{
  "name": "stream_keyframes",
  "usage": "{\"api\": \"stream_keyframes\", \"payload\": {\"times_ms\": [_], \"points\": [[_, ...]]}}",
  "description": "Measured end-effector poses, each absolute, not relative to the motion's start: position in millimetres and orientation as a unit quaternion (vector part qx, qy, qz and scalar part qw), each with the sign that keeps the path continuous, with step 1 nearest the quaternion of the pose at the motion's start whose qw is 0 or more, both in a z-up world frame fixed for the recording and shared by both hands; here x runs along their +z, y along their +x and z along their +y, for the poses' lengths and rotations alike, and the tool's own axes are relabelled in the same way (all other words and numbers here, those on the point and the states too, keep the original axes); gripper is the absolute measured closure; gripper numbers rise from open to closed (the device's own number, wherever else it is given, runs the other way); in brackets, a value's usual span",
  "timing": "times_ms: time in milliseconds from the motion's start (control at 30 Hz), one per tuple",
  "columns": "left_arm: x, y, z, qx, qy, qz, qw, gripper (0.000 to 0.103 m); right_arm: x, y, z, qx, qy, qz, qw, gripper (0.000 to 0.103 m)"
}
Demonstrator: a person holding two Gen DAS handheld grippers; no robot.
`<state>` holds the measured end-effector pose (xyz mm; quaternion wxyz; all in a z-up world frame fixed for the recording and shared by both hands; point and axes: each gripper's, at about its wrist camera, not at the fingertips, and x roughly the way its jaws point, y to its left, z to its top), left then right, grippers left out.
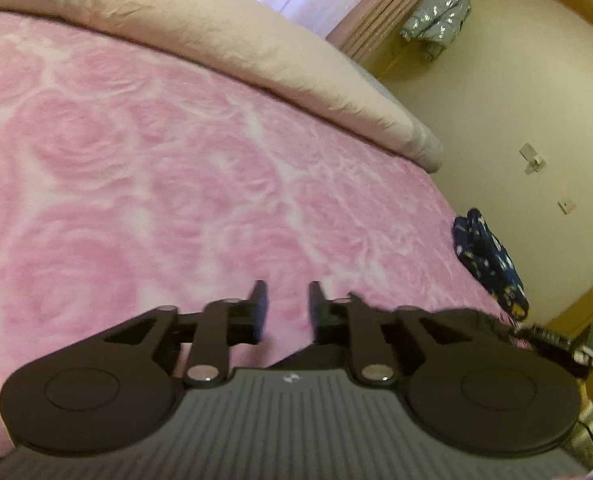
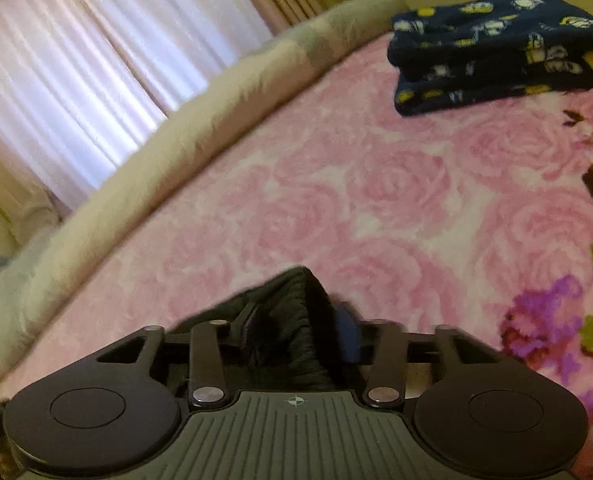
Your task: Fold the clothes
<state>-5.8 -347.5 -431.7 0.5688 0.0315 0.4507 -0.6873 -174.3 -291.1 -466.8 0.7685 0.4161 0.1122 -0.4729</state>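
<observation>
My right gripper [image 2: 296,320] is shut on a black ribbed garment [image 2: 292,316], bunched up between its fingers above the pink rose-patterned blanket [image 2: 336,184]. My left gripper [image 1: 286,308] is open and empty over the same blanket [image 1: 136,160]; a bit of the black garment [image 1: 464,318] shows just right of its right finger. A folded dark blue patterned garment [image 2: 496,52] lies on the bed at the far right; it also shows in the left wrist view [image 1: 488,260] at the bed's right edge.
A long beige bolster pillow [image 1: 236,40] runs along the far side of the bed, also in the right wrist view [image 2: 156,152]. Light curtains [image 2: 76,60] hang behind it. A silvery jacket [image 1: 436,16] hangs on the wall.
</observation>
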Motion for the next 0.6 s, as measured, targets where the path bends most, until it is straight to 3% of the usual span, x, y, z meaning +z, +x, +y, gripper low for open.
{"api": "stream_keyframes", "payload": {"times_ms": [33,167,200,233,267,300,333,467,533,600], "points": [[-433,-3,-346,-0.693,0.044,0.456,0.557,0.072,-464,-176,-292,-0.465,0.418,0.107,0.773,0.056],[-439,-9,-347,-0.712,0.097,0.457,0.524,0.070,-460,-174,-301,-0.446,0.422,0.109,0.782,0.056],[-441,-14,-349,-0.716,0.111,0.453,0.519,0.071,-462,-172,-305,-0.439,0.423,0.113,0.785,0.056],[-443,-19,-351,-0.720,0.125,0.449,0.514,0.079,-464,-169,-307,-0.432,0.427,0.118,0.786,0.056],[-444,-23,-352,-0.724,0.136,0.445,0.509,0.091,-466,-166,-310,-0.424,0.430,0.124,0.787,0.061],[-443,-26,-352,-0.732,0.132,0.441,0.503,0.103,-467,-164,-309,-0.421,0.424,0.130,0.792,0.076],[-441,-27,-350,-0.734,0.129,0.432,0.509,0.103,-466,-161,-306,-0.424,0.404,0.136,0.799,0.094],[-443,-24,-336,-0.720,0.108,0.405,0.553,0.101,-463,-155,-292,-0.462,0.346,0.157,0.801,0.099],[-449,-25,-334,-0.711,0.106,0.401,0.567,0.100,-477,-160,-292,-0.472,0.367,0.145,0.788,0.099],[-451,-47,-337,-0.708,0.158,0.359,0.587,0.100,-486,-158,-292,-0.483,0.375,0.137,0.779,0.097]]}}
